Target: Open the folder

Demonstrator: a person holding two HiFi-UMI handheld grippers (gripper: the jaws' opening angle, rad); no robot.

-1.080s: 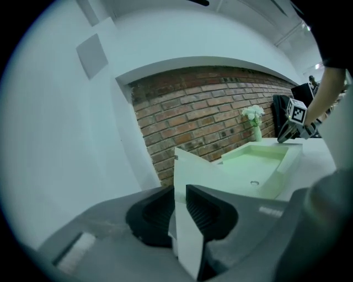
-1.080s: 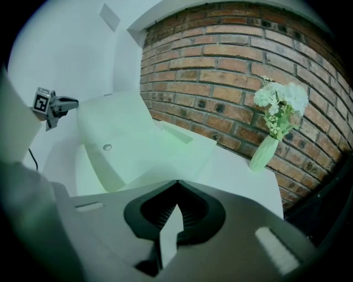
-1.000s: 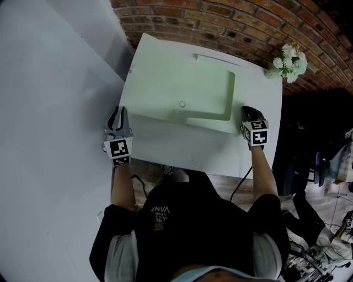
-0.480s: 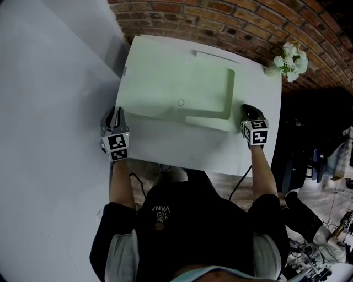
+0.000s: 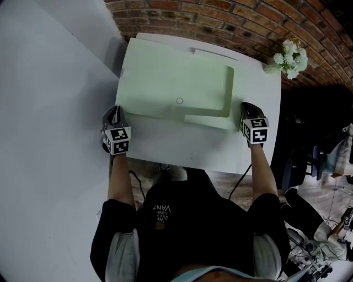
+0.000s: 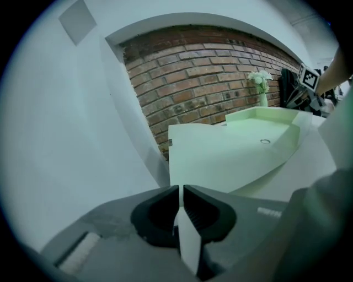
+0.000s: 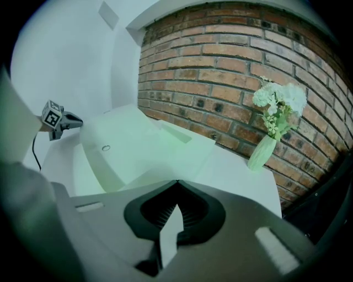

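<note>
The pale green folder lies spread on the white table, with a small round snap near its middle and an L-shaped raised part at its right. My left gripper is at the table's left edge, by the folder's near left corner. Its jaws are closing to a thin slit with nothing between them. My right gripper rests just right of the folder's near right corner. In the right gripper view its tips meet, and nothing is held.
A vase of white flowers stands at the table's far right corner, against the brick wall. A plain white wall runs along the left. Dark clutter and cables lie on the floor to the right.
My left gripper has sunk beside the table's left edge and its marker cube has drawn closer to the table. The folder's left side now looks flatter. The right gripper has not moved.
</note>
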